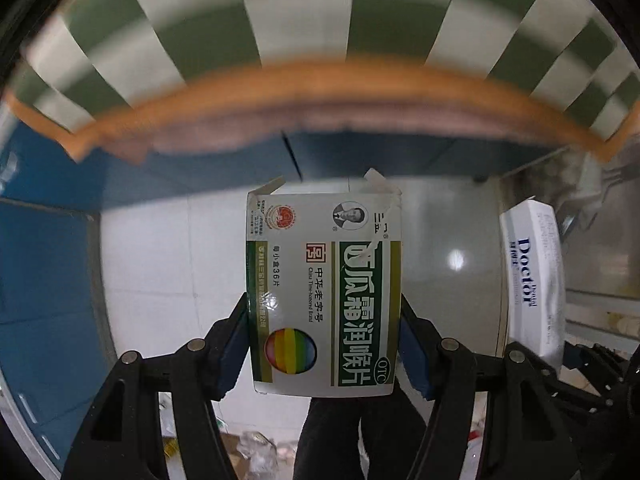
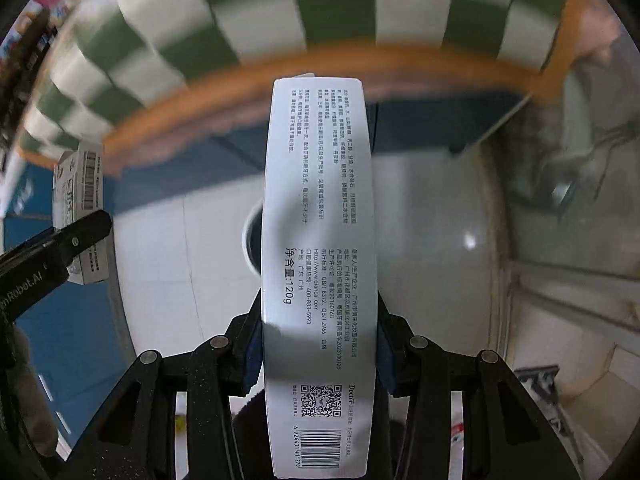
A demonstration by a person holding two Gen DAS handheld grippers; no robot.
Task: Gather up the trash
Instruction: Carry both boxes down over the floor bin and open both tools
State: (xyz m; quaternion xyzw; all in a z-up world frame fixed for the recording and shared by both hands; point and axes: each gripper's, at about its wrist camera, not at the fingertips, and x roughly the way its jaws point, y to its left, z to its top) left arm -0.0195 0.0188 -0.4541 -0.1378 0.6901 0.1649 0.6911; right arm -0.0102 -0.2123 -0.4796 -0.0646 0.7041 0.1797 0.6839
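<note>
Your left gripper (image 1: 324, 332) at the bottom of its frame is matte black, with triangular cut-outs, round silver pivot pins and blue-padded fingers (image 1: 234, 344). Your right gripper (image 2: 320, 344) matches it. At middle left of that view, white lettering marks a black arm.

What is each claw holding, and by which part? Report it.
Left claw: green-and-white lozenge box, clamped by its long side edges, lower half. Right claw: long white toothpaste box, gripped by its sides, lower half.
</note>
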